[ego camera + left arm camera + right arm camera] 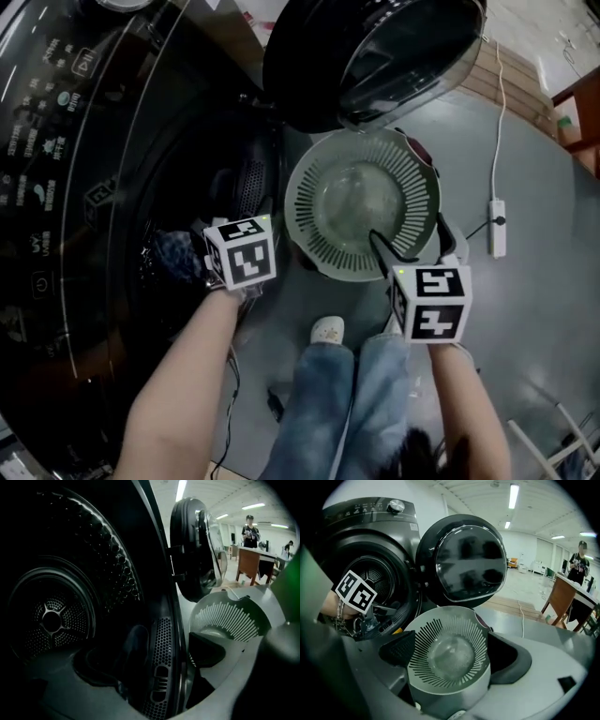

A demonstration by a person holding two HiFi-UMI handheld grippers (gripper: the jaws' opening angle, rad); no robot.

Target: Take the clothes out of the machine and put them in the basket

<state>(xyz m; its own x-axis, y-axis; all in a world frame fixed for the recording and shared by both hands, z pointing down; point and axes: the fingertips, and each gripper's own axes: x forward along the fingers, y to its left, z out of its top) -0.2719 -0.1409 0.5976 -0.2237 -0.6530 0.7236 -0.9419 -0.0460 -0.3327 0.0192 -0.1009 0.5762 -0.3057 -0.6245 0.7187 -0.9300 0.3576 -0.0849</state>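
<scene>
A dark front-loading washing machine (84, 187) fills the left of the head view. Its drum (54, 618) is dim, and I make out no clothes in it in the left gripper view. A bluish bit of cloth (176, 253) shows at the drum mouth beside my left gripper (225, 227). That gripper (168, 665) stands open at the door opening, one finger (131, 653) inside, with no cloth between the jaws. A round pale slotted basket (361, 206) stands on the floor in front of the door and holds nothing. My right gripper (408, 236) hangs open over the basket's (450, 653) near rim, holding nothing.
The round machine door (375, 56) stands swung open above the basket. A white power strip (498, 228) with its cable lies on the grey floor to the right. The person's jeans legs and a white shoe (327, 330) are just below the basket. Wooden tables (562, 597) stand far off.
</scene>
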